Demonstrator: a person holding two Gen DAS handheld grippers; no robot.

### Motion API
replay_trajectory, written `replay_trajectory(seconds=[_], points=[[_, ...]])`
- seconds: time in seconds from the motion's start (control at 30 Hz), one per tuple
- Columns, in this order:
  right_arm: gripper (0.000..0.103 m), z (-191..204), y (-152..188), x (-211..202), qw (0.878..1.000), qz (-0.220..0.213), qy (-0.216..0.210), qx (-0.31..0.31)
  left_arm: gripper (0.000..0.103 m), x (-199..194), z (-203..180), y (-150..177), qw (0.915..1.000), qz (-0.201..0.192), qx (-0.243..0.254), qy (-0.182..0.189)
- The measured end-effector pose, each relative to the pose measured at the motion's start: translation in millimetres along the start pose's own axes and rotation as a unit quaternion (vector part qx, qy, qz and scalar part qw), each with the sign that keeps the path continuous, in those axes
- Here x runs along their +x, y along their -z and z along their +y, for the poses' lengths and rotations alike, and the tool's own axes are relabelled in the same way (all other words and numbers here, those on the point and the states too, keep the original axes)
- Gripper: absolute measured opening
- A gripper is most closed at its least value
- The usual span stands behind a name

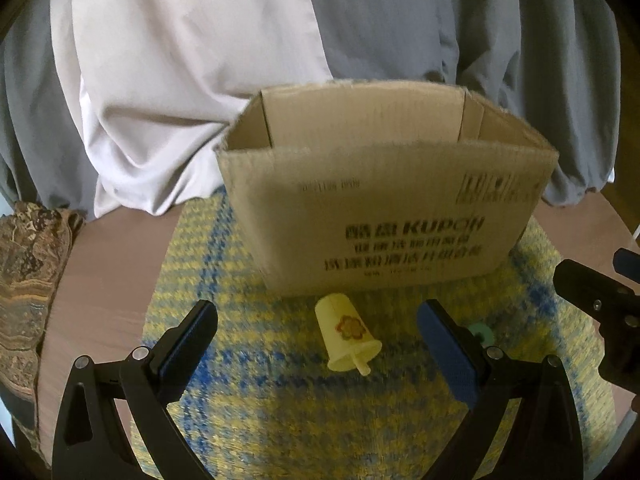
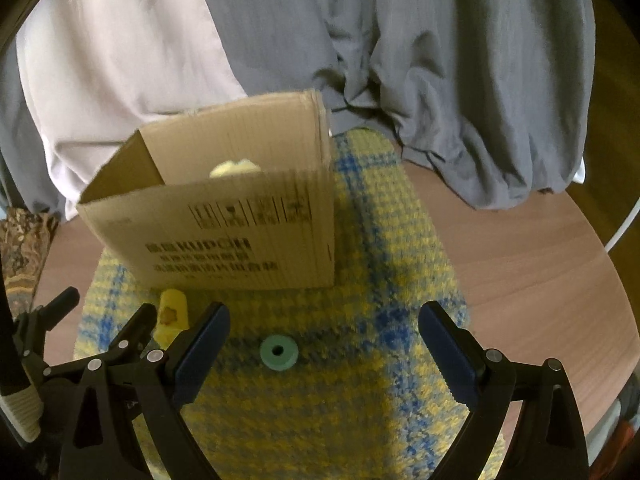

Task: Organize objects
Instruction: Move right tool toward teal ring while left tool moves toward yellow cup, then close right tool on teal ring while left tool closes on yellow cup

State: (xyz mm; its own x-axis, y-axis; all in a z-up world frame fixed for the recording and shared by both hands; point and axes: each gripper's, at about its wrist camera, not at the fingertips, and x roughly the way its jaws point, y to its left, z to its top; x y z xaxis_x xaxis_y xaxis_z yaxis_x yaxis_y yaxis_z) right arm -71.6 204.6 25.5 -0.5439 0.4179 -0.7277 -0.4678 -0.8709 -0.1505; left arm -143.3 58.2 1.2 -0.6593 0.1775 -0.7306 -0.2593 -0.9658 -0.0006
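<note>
Left wrist view: left claw point(image 1: 316, 344) open astride a light, rigid, likely slippery yellow plastic cup point(image 1: 346, 334) lying sideways, best pinched across its tapered body; right claw point(image 2: 324, 344) open too.

I see soft, dim indoor light in both wrist views, with no glare. Motion blur smears the printing on the cardboard box point(image 1: 384, 200) and the weave of the checked mat point(image 1: 280, 392) under it. The box point(image 2: 224, 232) throws only a faint shadow onto the mat point(image 2: 360, 360). Fisheye bending curves the table edge point(image 2: 560, 280) to the right of the box, and every corner falls off into black.
</note>
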Motion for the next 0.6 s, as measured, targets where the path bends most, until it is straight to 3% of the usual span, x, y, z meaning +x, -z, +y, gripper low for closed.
replay_trajectory(seconds=[0.6], points=[[0.095, 6, 17, 43, 0.999, 0.050, -0.008, -0.011, 0.102, 39, -15, 28, 0.9984, 0.049, 0.017, 0.021]])
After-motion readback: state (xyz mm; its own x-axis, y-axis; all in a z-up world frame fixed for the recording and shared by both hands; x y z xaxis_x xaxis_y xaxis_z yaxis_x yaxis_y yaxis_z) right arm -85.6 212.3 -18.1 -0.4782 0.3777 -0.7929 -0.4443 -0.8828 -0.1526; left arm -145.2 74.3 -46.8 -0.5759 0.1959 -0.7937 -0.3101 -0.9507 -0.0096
